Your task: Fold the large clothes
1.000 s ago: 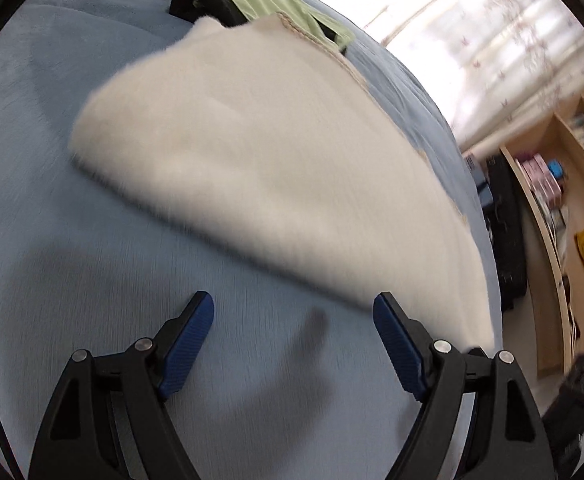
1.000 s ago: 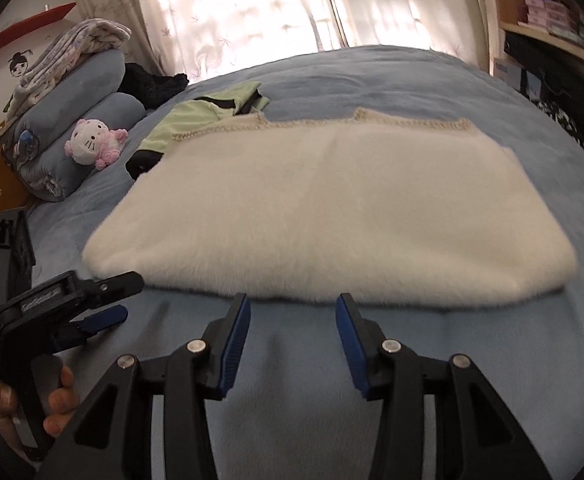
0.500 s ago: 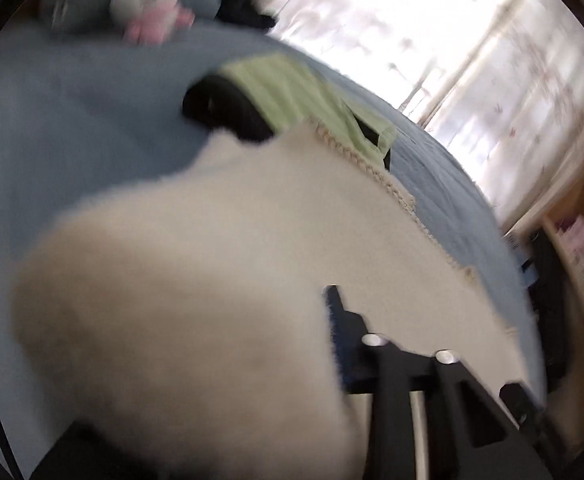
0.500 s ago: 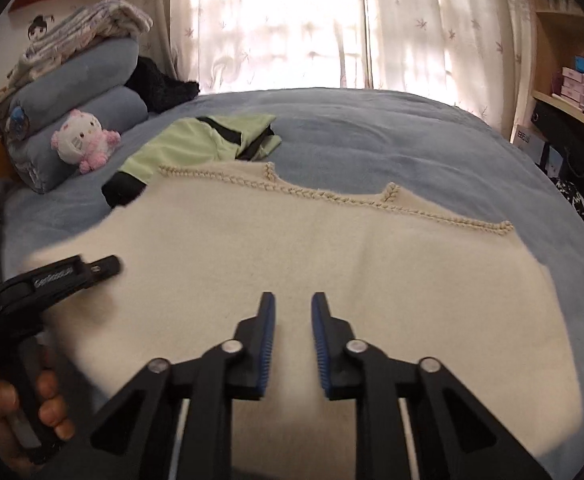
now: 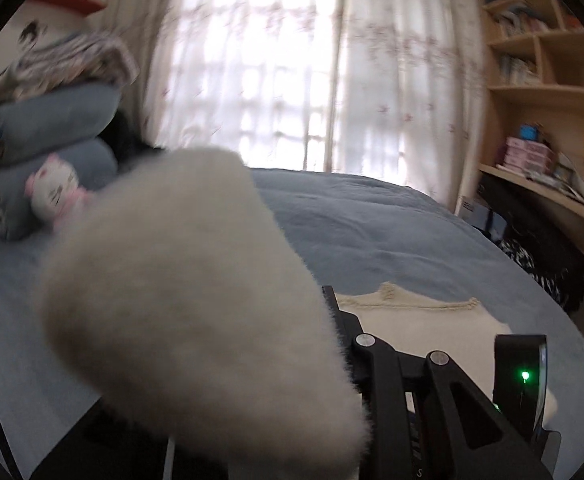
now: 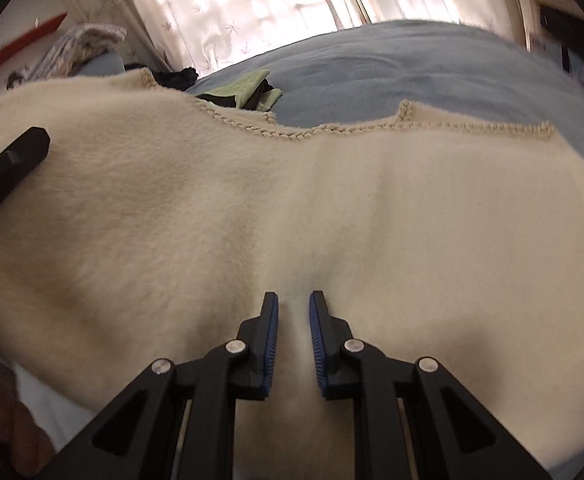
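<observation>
The cream fleece garment (image 6: 332,208) lies spread across my blue bed (image 6: 412,64), fuzzy, with a braided trim along its far edge. My right hand-held gripper (image 6: 294,320) tilts down over its near edge, both jaws pinched on a ridge of the fleece. My left hand-held gripper (image 5: 324,320) is lifted and nearly level, clamped on a bunched corner (image 5: 195,300) that hides one finger. Only the left view shows the plush cat (image 5: 55,194) against the pillows (image 5: 51,128) and the shelves (image 5: 548,92); the right shows a green garment (image 6: 247,88) beyond the fleece.
</observation>
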`<state>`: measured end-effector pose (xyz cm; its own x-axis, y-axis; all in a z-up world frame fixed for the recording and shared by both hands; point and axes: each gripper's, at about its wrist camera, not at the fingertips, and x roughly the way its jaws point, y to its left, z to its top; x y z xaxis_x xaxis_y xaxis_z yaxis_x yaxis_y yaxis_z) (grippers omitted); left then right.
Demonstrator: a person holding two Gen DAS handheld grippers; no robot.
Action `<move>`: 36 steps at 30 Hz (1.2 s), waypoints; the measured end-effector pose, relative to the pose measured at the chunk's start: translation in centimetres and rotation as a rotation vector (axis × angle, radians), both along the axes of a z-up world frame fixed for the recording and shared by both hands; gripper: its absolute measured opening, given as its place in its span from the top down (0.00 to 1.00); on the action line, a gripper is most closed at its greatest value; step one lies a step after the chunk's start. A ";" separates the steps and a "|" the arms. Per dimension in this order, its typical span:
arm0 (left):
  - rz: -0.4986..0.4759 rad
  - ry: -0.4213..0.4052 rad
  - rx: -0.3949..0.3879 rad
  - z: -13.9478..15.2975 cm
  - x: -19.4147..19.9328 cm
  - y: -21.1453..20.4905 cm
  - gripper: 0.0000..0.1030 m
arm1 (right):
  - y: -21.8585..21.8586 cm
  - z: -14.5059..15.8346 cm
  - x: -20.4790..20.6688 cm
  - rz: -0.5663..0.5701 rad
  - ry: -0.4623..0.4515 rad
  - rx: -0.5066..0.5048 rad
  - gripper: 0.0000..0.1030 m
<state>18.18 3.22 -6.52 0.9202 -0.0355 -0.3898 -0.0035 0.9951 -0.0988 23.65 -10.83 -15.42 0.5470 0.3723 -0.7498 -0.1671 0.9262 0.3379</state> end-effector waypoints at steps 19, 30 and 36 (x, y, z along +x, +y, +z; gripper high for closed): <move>-0.433 0.181 0.216 -4.7 0.5 -25.3 0.80 | -25.0 3.4 -13.0 -0.540 -0.086 0.010 0.86; -0.413 0.160 0.229 -3.6 1.0 -27.8 0.80 | -26.8 2.8 -14.3 -0.518 -0.102 0.078 0.86; -0.431 0.233 0.313 -6.4 0.2 -28.3 0.74 | -27.1 2.3 -14.3 -0.504 -0.061 0.084 0.86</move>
